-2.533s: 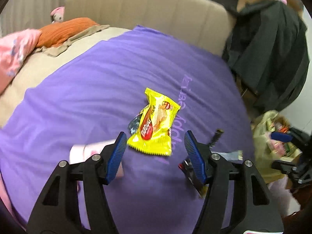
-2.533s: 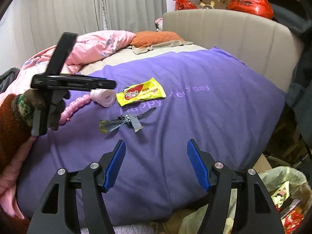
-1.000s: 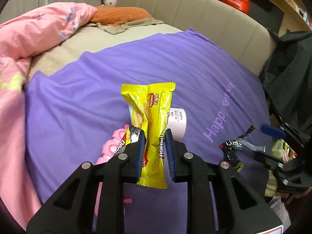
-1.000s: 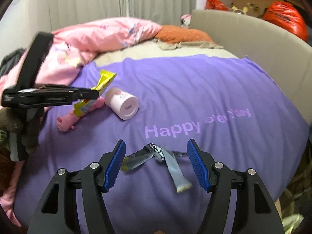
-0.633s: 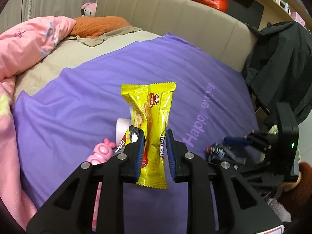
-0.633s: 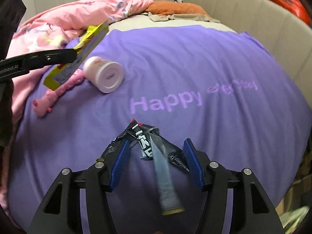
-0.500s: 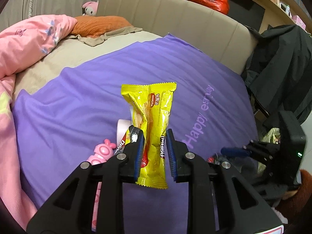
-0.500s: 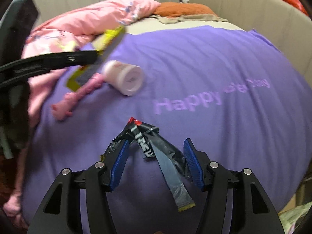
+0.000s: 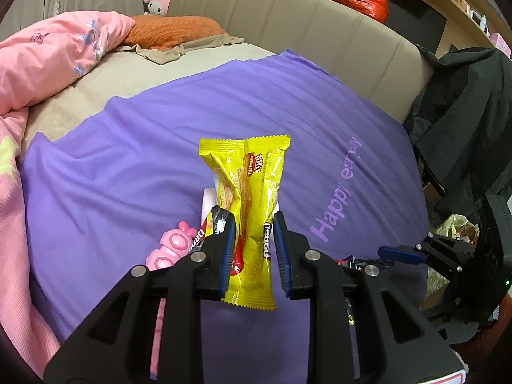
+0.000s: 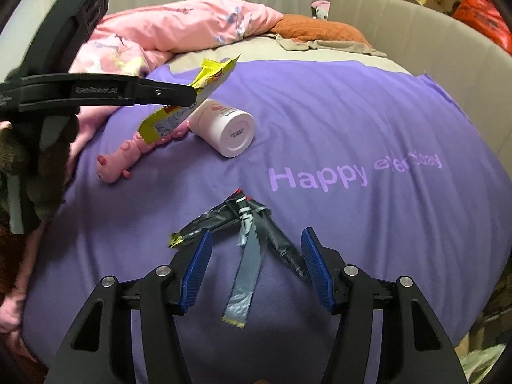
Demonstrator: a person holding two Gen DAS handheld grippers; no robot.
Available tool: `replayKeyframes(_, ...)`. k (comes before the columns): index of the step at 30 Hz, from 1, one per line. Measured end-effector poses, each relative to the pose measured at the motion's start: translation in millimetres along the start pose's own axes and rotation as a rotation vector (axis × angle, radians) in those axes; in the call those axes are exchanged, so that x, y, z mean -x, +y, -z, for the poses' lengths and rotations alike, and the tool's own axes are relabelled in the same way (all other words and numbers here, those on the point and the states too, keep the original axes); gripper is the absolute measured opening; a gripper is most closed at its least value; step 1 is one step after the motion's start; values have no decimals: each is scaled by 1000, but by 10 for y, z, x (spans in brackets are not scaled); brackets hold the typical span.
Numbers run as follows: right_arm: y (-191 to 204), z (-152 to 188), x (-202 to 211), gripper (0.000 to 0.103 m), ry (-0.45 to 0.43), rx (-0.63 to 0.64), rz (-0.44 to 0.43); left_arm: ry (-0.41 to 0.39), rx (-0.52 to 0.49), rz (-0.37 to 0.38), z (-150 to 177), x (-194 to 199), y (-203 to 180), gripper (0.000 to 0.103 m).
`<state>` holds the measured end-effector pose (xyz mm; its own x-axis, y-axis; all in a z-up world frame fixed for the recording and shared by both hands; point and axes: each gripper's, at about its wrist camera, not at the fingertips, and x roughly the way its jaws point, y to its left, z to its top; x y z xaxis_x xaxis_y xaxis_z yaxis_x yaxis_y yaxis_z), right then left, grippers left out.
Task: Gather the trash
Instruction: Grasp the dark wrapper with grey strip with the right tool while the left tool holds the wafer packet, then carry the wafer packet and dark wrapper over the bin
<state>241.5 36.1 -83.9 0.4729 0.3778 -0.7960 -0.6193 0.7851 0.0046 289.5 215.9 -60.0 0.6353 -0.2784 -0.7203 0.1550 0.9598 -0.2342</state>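
A yellow wafer wrapper (image 9: 249, 172) stands upright between the blue pads of my left gripper (image 9: 253, 224), which is shut on its lower half and holds it above the purple blanket (image 9: 128, 147). The right wrist view shows the same wrapper (image 10: 204, 83) hanging from that gripper (image 10: 188, 94) at the upper left. A torn black and silver wrapper (image 10: 246, 214) lies flat on the blanket. My right gripper (image 10: 256, 240) hangs low over it, open, with one pad on either side of its strips and neither pressing on them.
A white jar (image 10: 227, 128) lies on its side beside a pink toy (image 10: 128, 156). A pink quilt (image 10: 179, 28) and an orange pillow (image 10: 320, 28) fill the far side. A dark jacket (image 9: 464, 112) and a bag of rubbish (image 9: 454, 227) are off the bed's right edge.
My left gripper closed on the yellow wrapper, lifted it off the blanket and now holds still. My right gripper came down over the black wrapper, and its jaws narrowed a little.
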Motion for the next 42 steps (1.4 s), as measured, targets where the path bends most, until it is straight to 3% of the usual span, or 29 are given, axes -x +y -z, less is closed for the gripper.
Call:
replayKeyframes(2, -15, -42, -79, 53, 9, 11, 5, 0, -2, 0, -3, -1, 1, 22)
replayKeyframes(3, -26, -51, -111, 47, 13, 9, 3, -1, -4, 0, -2, 4, -4, 22)
replayKeyframes(4, -48, -52, -153, 31, 28, -8, -27, -3, -6, -1, -4, 8, -4, 22)
replayKeyframes(9, -15, -5, -9, 21, -5, -34, -82, -26, -13, 3, -13, 66, -29, 22)
replayKeyframes(19, -421, 156, 998, 19, -190, -123, 30, -151, -47, -21, -195, 589, -426, 22)
replayKeyframes(25, -624, 349, 1597, 19, -289, -142, 79, -201, -160, -32, -309, 949, -1089, 22)
replayKeyframes(31, -859, 702, 2165, 19, -359, -172, 134, -223, -289, 24, -259, 1193, -1965, 22)
replayKeyframes(42, -1325, 1564, 3014, 19, -411, -275, 274, -152, -442, 167, 141, 1050, -3357, 22)
